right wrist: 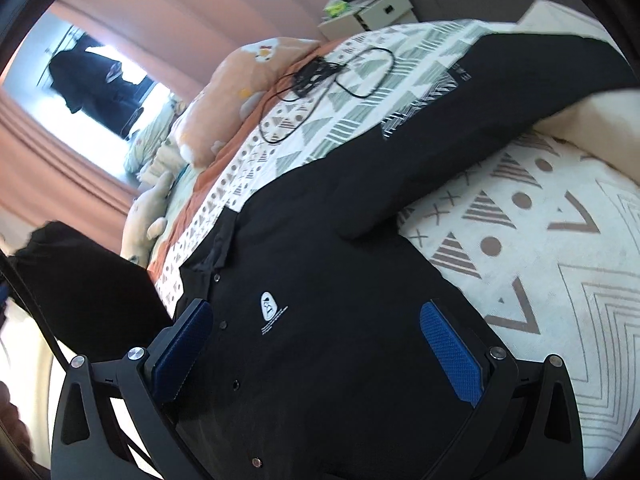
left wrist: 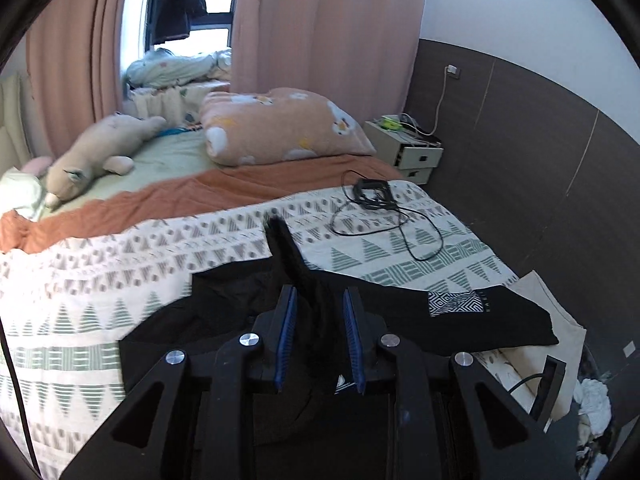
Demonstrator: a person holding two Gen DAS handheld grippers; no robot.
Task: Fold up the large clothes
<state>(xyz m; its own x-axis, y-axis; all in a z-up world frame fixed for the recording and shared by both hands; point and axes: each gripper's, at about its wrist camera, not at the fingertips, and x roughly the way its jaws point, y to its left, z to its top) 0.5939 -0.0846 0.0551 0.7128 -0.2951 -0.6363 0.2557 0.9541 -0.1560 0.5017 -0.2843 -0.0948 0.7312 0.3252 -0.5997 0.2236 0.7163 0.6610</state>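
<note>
A black shirt [right wrist: 320, 240] lies spread on the patterned bedspread [right wrist: 540, 240] near the foot edge of the bed, its snap placket and small white chest logo [right wrist: 270, 308] facing up in the right wrist view. One sleeve, bearing a black-and-white geometric patch [left wrist: 454, 303], stretches toward the bed's edge on the nightstand side, where it drapes partly over a cream cloth [left wrist: 560, 320].

The left tongs [left wrist: 320, 336] stand narrowed around a raised fold of the shirt; black fabric fills the gap between the blue pads [left wrist: 286, 340] and rises in a peak beyond the tips, lifted off the bed.

The right tongs [right wrist: 320, 356] are spread wide above the shirt's chest, one blue pad [right wrist: 452, 356] over the shirt near its edge beside the bedspread and the other near the placket; nothing sits between them that they grip.

Farther up the bed, a tangled black cable [left wrist: 376, 208] lies on the bedspread near the nightstand-side edge. A peach pillow [left wrist: 280, 128] and a plush toy [left wrist: 92, 156] rest at the head end, with pink curtains [left wrist: 320, 20] and a white nightstand [left wrist: 408, 148] behind.
</note>
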